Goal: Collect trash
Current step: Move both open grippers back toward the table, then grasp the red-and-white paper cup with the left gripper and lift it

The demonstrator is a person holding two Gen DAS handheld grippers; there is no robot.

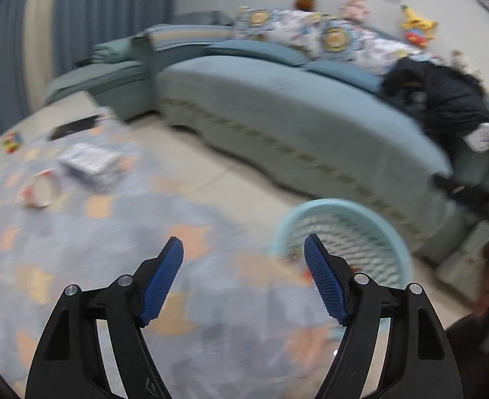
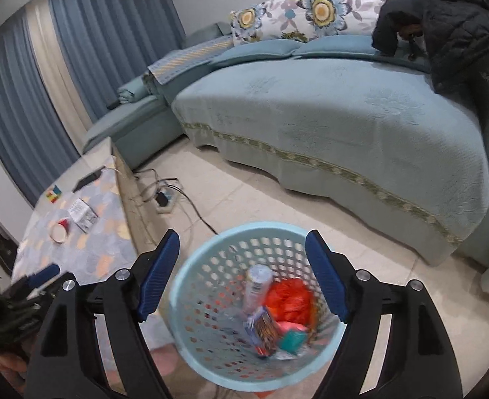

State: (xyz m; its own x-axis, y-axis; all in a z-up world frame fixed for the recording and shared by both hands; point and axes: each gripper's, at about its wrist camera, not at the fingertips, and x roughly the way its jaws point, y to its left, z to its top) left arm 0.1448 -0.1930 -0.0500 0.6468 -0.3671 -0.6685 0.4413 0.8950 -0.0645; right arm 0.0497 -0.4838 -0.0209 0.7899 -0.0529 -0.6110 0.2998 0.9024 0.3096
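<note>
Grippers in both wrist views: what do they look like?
The left gripper and right gripper look alike: black plastic forked arms with cut-out slots, round silver pivot bolts, and angled blue fingertip pads with a fine ribbed texture. No cables, markings or sleeves show.

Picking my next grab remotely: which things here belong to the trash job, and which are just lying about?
Job: light blue basket holding an orange bag and a bottle; tape roll and white box on the table may be next.

Lying about: black jacket, power strip, colourful cube.
</note>
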